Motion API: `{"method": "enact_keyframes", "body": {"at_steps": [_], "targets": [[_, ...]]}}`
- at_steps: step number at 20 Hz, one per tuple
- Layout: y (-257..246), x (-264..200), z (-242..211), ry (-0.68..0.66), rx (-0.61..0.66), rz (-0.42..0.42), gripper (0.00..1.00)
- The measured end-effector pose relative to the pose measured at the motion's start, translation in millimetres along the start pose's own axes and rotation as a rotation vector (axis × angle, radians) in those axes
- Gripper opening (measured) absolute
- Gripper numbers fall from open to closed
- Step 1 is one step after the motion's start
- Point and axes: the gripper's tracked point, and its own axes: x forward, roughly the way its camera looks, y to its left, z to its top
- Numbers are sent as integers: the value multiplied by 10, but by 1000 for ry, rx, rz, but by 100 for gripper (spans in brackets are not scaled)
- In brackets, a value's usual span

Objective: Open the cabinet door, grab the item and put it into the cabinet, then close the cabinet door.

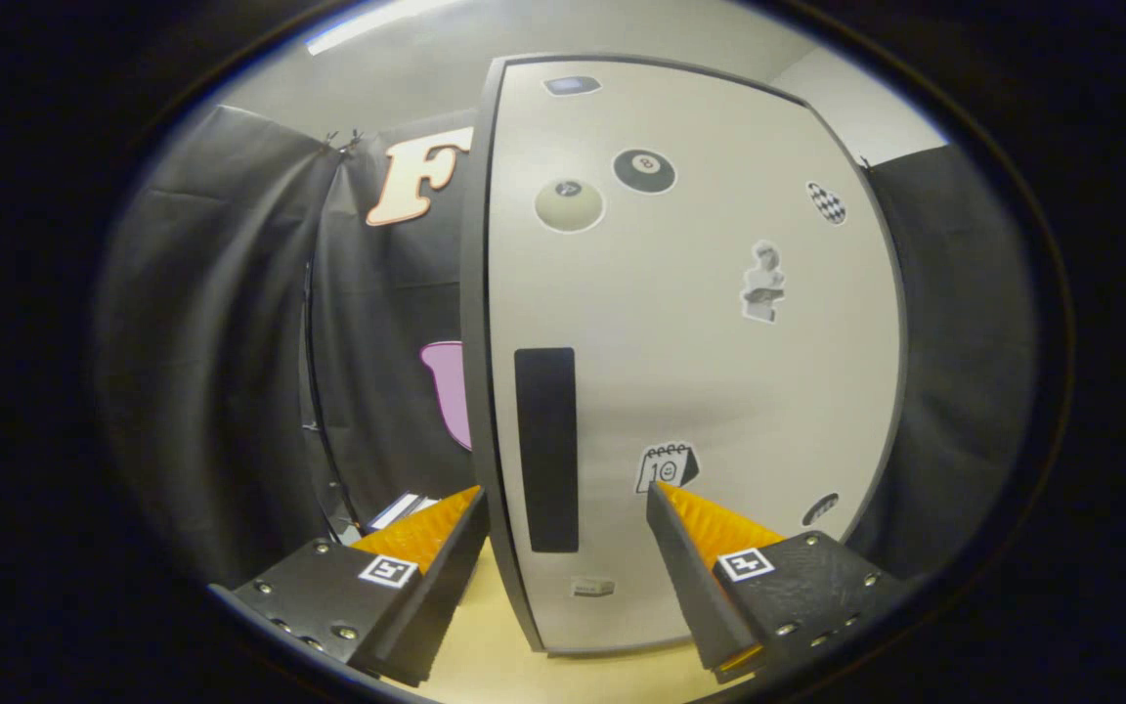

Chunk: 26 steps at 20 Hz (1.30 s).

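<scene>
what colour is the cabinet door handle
Black, a tall strip near the door's left edge; gripper view.

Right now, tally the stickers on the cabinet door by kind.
Ball stickers: 2
Statue sticker: 1
Calendar sticker: 1
Checkered sticker: 1
Unclear small stickers: 3
Total: 8
Claw open, fingers straddling the handle.

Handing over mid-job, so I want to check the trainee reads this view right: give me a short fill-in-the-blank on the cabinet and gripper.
1. The cabinet door is ____.
2. The gripper has its fingers ____, holding nothing.
3. The dark handle sits near the door's ____ edge, between the fingers.
4. The billiard-ball sticker shows the number ____.

Missing words: closed; open; left; 8
</scene>
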Motion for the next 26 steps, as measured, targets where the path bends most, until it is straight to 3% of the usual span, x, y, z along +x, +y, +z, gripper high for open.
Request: {"method": "enact_keyframes", "body": {"at_steps": [3, 9, 12, 15, 16, 17, 24, 25, 26], "targets": [[9, 166, 2, -7, 7, -15, 94], [9, 299, 24, -16, 18, -39, 60], [77, 356, -65, 11, 46, -10, 60], [70, 300, 1, -4, 29, -33, 36], [80, 259, -13, 0, 30, -30, 36], [80, 313, -4, -8, 31, -32, 28], [30, 240, -52, 20, 27, -37, 29], [42, 155, -33, 14, 31, -36, 18], [26, 113, -37, 20, 36, -37, 18]]}}
